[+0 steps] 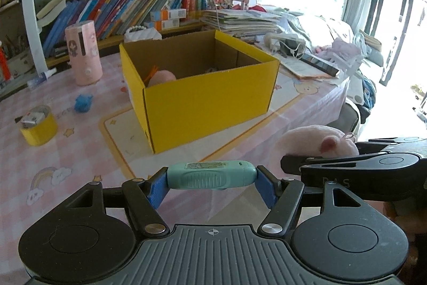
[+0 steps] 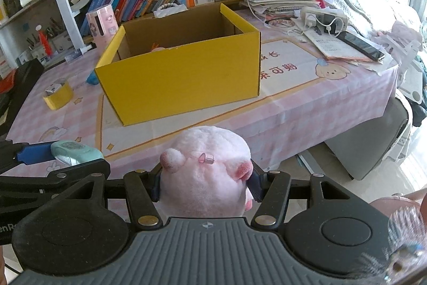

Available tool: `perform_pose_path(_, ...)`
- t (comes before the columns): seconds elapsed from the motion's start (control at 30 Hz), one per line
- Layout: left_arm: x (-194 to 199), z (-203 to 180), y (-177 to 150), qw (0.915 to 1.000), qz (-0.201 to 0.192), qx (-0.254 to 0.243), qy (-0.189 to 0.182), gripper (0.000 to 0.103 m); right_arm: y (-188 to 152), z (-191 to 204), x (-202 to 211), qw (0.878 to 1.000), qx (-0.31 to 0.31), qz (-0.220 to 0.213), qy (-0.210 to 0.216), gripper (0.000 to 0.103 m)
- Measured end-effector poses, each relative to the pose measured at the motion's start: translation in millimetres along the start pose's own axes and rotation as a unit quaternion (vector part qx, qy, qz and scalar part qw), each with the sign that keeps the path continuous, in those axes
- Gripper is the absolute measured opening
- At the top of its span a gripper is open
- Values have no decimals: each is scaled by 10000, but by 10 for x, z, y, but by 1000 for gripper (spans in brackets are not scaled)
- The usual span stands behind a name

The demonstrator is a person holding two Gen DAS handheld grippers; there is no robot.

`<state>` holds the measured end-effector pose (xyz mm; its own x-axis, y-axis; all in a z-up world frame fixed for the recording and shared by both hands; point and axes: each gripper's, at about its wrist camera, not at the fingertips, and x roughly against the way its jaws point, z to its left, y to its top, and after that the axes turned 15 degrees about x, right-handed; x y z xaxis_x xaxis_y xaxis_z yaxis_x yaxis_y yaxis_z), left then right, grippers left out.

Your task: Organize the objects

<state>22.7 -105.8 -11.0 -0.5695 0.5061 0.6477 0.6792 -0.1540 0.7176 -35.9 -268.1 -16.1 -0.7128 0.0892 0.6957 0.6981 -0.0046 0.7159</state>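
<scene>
- The left gripper (image 1: pixel 212 179) pinches a mint-green plastic oblong device (image 1: pixel 212 176) crosswise between its blue pads, above the desk's near edge.
- The right gripper (image 2: pixel 205 182) squeezes a round pink plush toy (image 2: pixel 205 172), also over the near edge.
- An open yellow cardboard box (image 1: pixel 205 95) sits mid-desk on the pink checked tablecloth (image 1: pixel 66 164), another pink plush (image 1: pixel 162 77) inside.

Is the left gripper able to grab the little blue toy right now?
Probably not yet. The left gripper is already shut on a teal device, so its fingers are full. The blue toy sits on the tablecloth left of the yellow box, with nothing blocking the way.
</scene>
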Motion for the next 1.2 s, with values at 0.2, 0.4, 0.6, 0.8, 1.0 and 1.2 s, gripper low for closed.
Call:
perform_pose_path(0.2,-77,-93,204,9992,-370,-137,8,68,190,-137,-80,9998,67,-187,-65,56)
perform_pose_path(0.4,-214,-236,547,9952,-889,-400,104,68,596,-369,-113,9957,144,-894,-207,56)
perform_pose_path(0.6,-475,-314,895,9914,-1173,-447,367,68,1066,-560,-213,9872,379,-1538,-191,56)
perform_pose_path(0.8,-819,-312,1063,9918,-959,-369,765,68,1425,-640,-505,9826,816,-1667,91,56)
perform_pose_path(1.0,-1108,-277,1111,9918,-656,-295,1057,69,1604,-619,-951,9826,1208,-1338,456,56)
perform_pose_path(1.2,-1335,-242,1131,9904,-404,-271,1294,69,1688,-580,-1390,9811,1567,-864,734,56)
